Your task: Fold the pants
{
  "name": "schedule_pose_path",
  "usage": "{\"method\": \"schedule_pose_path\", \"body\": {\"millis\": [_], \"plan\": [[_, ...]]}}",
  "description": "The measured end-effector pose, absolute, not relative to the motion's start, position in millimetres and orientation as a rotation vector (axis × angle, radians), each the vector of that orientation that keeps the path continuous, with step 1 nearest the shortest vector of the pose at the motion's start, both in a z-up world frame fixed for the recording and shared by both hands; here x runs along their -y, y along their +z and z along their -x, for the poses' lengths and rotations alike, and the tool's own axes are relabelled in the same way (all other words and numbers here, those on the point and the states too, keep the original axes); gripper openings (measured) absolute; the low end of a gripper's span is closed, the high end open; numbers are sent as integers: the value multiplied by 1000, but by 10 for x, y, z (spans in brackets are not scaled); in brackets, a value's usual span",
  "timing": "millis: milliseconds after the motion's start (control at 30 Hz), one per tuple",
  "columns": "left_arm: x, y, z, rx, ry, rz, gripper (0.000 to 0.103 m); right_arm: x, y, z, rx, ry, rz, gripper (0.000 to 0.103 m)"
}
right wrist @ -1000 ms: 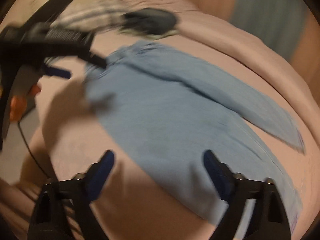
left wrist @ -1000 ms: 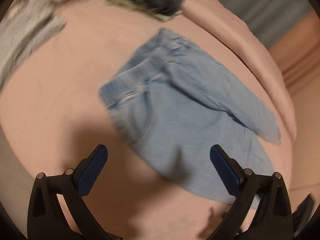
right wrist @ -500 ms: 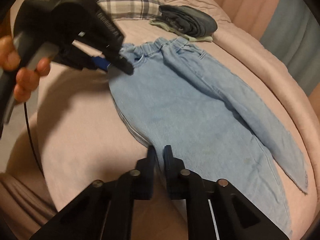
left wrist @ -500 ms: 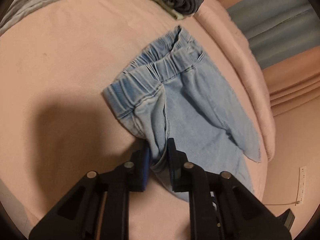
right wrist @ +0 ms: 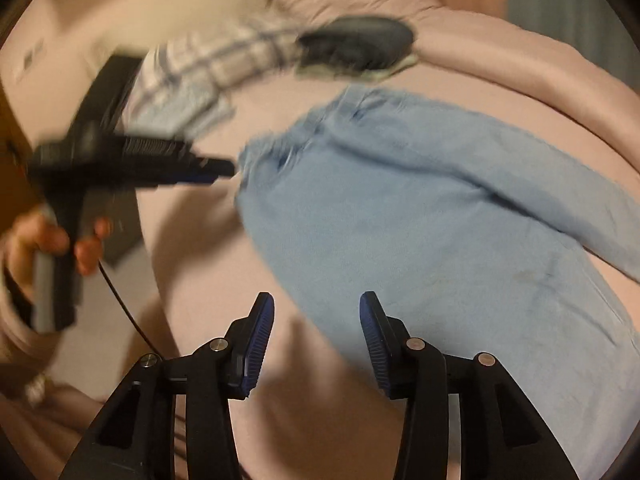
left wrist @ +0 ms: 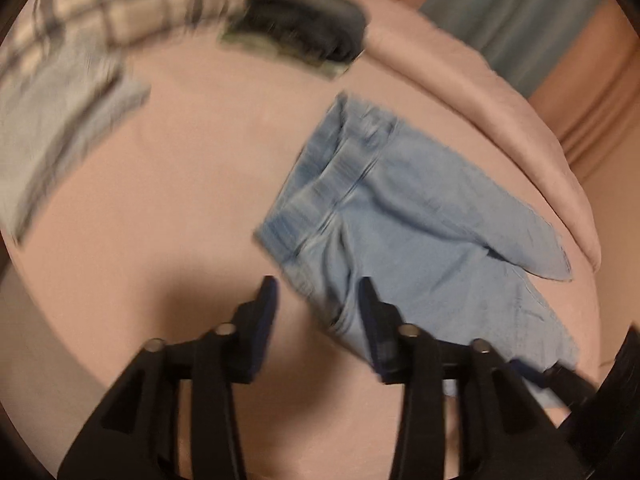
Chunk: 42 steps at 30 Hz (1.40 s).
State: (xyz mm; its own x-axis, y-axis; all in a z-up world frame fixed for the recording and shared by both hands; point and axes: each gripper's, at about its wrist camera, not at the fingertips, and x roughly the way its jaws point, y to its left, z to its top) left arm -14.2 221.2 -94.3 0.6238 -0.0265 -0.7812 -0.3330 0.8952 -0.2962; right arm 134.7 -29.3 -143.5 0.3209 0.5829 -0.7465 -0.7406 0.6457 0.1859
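— Where did the pants (left wrist: 420, 232) lie, and what held them?

— Spread on the pink bed (left wrist: 168, 200), waistband toward the dark folded clothes (left wrist: 304, 32), one leg slanting over the other. Nothing held them. The left gripper (left wrist: 316, 300) stood with jaws parted over the near hip edge; the right gripper (right wrist: 316, 316) likewise gaped above the near side seam. Both views were blurred by motion.

— Your judgement on the step?

— A first lengthwise fold appeared to be in preparation. I would advise each gripper to pinch the near edge only, top layer and under layer together, lift level, and carry it across so the legs stack squarely. The crossed leg may bunch unless straightened first.
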Motion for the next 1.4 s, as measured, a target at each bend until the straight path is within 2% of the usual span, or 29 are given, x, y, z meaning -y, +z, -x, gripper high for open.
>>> {"method": "schedule_pose_path", "body": {"millis": [33, 67, 200, 267, 333, 367, 433, 600, 667, 833, 1100, 1300, 1400], "plan": [[-2167, -904, 131, -868, 169, 417, 58, 418, -1393, -1429, -876, 826, 186, 45], [-2074, -876, 58, -853, 133, 380, 62, 460, -1391, -1506, -871, 778, 190, 45], [-1704, -1071, -309, -911, 9, 269, 62, 756, -1597, -1822, -925, 557, 212, 45], [-1477, -1362, -465, -999, -43, 173, 61, 869, -1789, -1779, -997, 473, 277, 45], [-1338, -1644, -490, -1100, -85, 64, 63, 949, -1867, -1608, -978, 489, 315, 45], [-1256, -1632, -389, -1036, -106, -30, 63, 986, -1871, -1522, -990, 500, 333, 45], [-1222, -1654, -313, -1055, -174, -95, 63, 1113, -1840, -1415, -1038, 537, 333, 45], [-1572, -1547, -450, -1088, -277, 88, 65, 1443, -1661, -1528, -1141, 631, 219, 45], [-1721, -1446, -714, -1043, -255, 127, 67, 1468, -1554, -1657, -1079, 631, 216, 46], [-1880, -1298, -1573, -948, -168, -9, 69, 1312, -1336, -2417, -952, 625, 261, 47], [-2279, -1444, -2753, -1041, -177, -53, 69, 829, -1343, -3749, -949, 616, 464, 48], [-2455, -1690, -3311, -1137, -258, -104, 69, 584, -1541, -4239, -1020, 685, 586, 48], [-2472, -1766, -3403, -1179, -307, -136, 69, 536, -1668, -4354, -1091, 723, 631, 53]]}}
